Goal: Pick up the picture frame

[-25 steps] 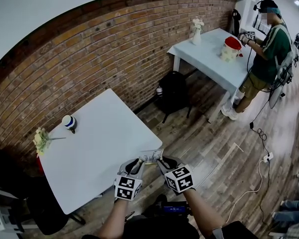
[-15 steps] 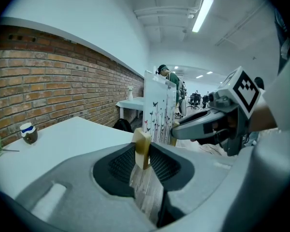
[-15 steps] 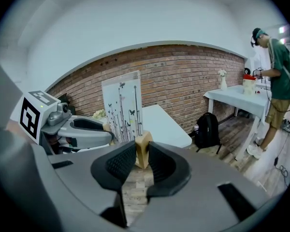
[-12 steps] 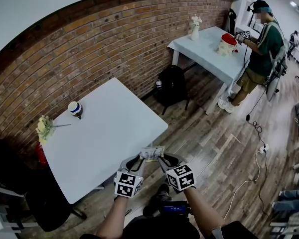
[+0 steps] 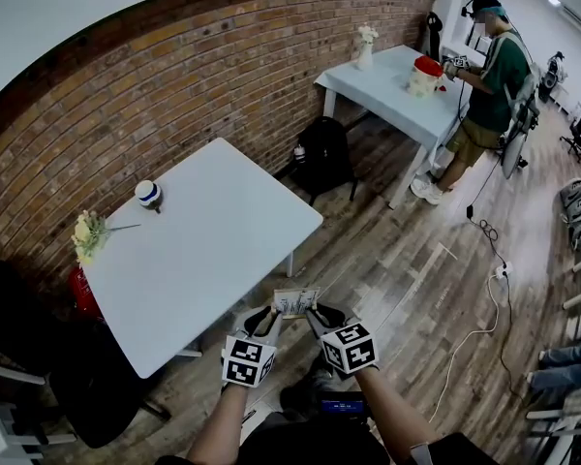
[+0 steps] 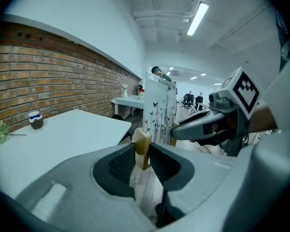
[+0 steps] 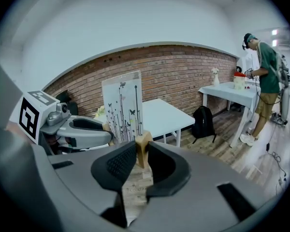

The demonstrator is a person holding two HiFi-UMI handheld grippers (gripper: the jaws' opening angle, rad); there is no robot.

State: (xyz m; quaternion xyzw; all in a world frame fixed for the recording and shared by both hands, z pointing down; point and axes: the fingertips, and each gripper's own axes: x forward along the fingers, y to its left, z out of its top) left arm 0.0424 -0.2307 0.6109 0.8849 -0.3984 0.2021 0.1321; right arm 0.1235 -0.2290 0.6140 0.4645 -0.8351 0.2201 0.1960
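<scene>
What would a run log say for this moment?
picture frame: upright, held above wooden floor near white table | left gripper: shut on frame's wooden edge | right gripper: shut on other edge, just tightened

Readable text: none in any view
Picture frame (image 5: 296, 302): printed stems and butterflies, no words to be made out
Left marker cube (image 5: 248, 364): black-and-white square code patterns, no letters or digits
Right marker cube (image 5: 350, 347): the same kind of patterns, no letters or digits
</scene>
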